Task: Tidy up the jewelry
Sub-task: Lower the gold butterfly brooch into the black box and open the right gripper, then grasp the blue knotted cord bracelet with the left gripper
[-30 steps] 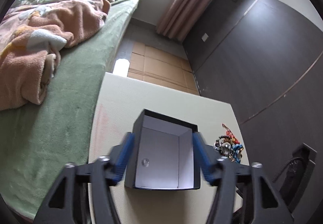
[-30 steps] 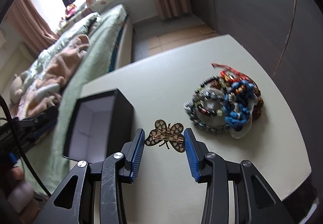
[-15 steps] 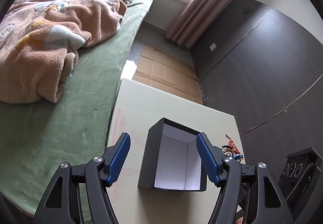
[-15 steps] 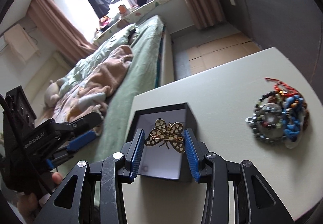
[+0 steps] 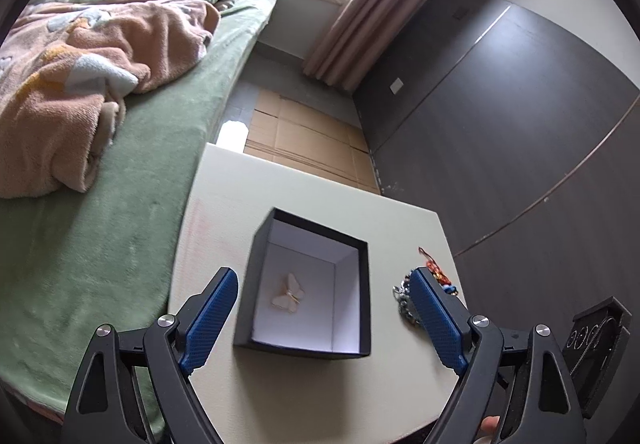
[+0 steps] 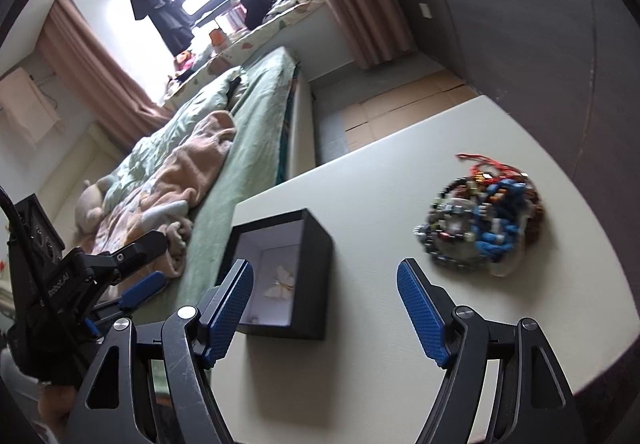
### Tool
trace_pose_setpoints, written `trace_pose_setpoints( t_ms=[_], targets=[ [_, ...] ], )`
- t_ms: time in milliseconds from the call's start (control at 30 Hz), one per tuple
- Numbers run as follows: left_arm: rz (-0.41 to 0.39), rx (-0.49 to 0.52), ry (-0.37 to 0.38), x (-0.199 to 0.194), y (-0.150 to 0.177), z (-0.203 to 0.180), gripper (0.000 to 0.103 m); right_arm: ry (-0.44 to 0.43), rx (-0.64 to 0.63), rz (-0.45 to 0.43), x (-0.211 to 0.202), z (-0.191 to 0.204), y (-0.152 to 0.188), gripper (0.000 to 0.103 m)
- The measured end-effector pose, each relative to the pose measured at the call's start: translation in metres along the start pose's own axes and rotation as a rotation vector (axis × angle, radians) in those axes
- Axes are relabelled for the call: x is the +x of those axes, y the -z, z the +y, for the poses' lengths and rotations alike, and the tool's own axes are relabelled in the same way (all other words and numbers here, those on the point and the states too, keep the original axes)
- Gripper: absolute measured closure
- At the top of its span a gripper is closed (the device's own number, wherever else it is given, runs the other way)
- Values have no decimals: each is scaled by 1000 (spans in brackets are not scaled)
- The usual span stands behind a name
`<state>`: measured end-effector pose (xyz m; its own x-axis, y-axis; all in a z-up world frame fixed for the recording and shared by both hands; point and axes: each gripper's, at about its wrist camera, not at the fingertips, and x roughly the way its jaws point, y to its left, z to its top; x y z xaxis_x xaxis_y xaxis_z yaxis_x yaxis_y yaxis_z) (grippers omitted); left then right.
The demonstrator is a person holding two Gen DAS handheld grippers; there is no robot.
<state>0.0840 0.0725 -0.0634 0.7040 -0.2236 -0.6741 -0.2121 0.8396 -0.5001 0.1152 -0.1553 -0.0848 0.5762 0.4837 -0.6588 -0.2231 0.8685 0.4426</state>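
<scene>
A black open box with a white inside [image 5: 256, 276] [image 6: 318, 256] stands on the pale table. A gold butterfly brooch [image 5: 289, 293] [image 6: 282, 281] lies flat on its floor. My left gripper [image 5: 324, 316] is open and empty, held back from the box on its near side. My right gripper [image 6: 325, 306] is open and empty, above the table just right of the box. A tangled pile of bead bracelets and cords [image 6: 478, 222] lies on the table to the right; part of the pile [image 5: 434, 284] shows behind my left gripper's right finger.
The table [image 6: 384, 364] ends at a rounded right edge next to a dark wall [image 5: 500, 124]. A bed with a green cover [image 5: 112, 224] and a pink blanket [image 5: 80, 84] runs along the table's left side. Cardboard [image 5: 304, 140] lies on the floor beyond.
My right gripper carried the butterfly brooch over the box and opened; the brooch now lies inside the box. My left gripper has opened and drawn back from the box.
</scene>
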Motion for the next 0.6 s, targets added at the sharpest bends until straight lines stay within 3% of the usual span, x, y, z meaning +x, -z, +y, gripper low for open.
trace_pose_setpoints(
  t_ms=[100, 300, 600],
  targets=[
    [17, 26, 9, 5, 5, -12, 15, 76, 28, -37, -18, -20, 2, 25],
    [2, 145, -2, 7, 17, -42, 15, 90, 110, -101, -51, -57, -5, 9],
    [102, 230, 10, 41, 29, -79, 15, 117, 191, -12, -45, -109, -6, 0]
  ],
)
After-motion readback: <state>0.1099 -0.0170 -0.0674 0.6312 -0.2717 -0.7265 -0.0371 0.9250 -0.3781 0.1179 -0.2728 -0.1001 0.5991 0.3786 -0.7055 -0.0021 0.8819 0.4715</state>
